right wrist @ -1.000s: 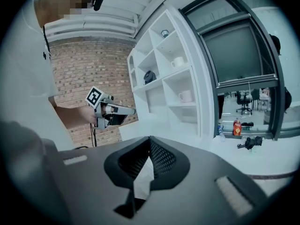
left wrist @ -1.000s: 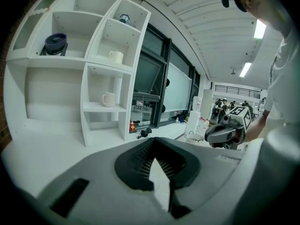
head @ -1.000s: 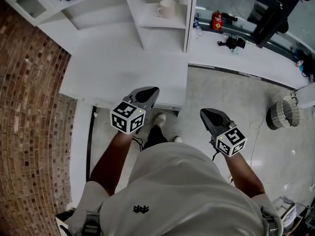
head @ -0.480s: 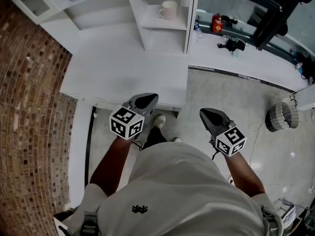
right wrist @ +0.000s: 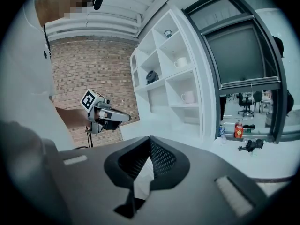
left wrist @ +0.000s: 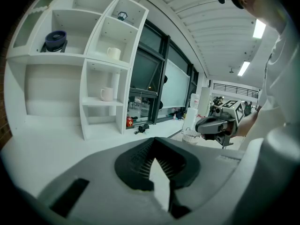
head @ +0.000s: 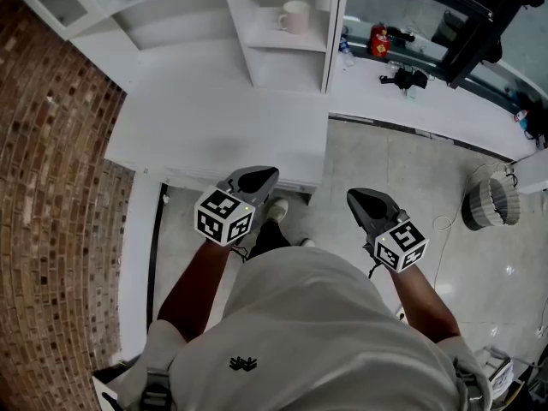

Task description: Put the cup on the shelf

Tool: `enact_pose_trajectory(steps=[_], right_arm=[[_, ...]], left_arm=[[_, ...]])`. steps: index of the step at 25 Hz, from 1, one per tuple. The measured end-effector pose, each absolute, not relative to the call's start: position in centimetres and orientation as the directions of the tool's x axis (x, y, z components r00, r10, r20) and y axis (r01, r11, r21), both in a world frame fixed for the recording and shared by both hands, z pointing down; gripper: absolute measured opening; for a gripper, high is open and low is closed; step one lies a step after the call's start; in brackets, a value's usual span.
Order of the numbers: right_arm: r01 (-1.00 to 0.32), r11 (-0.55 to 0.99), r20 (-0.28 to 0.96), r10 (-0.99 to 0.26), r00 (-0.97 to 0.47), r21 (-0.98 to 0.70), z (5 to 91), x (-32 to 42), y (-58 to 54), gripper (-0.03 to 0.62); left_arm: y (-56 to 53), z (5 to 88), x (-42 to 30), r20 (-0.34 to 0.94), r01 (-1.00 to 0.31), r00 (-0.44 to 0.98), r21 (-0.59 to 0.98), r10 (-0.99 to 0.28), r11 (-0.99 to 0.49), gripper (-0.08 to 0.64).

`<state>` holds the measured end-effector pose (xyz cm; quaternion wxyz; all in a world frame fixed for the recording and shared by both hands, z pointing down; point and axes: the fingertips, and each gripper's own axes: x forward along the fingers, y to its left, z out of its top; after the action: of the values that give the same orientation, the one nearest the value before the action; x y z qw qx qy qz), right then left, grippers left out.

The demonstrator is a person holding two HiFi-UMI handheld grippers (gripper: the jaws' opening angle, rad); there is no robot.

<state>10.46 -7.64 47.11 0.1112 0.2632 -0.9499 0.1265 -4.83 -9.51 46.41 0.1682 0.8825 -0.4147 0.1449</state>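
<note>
Upper centre of the head view, the cup (head: 294, 15) already stands in a shelf (head: 282, 43) compartment. At lower centre, the left tongs (head: 259, 175) and right tongs (head: 357, 199) hang closed, empty. Placing looks done; next, only withdrawal.

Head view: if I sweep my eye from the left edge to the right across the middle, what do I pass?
You pass the brick wall → left gripper → right gripper → white basket.
</note>
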Motion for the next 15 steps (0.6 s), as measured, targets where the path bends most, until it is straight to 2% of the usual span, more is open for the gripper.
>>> enact_pose_trajectory(steps=[15], right_arm=[[-0.518, 0.836, 0.274, -0.463, -0.843, -0.181, 47.22, 10.1, -7.93, 0.009]], left_arm=[[-9.24, 46.97, -4.64, 0.404, -0.78, 0.615, 0.185, -0.677, -0.598, 0.006]])
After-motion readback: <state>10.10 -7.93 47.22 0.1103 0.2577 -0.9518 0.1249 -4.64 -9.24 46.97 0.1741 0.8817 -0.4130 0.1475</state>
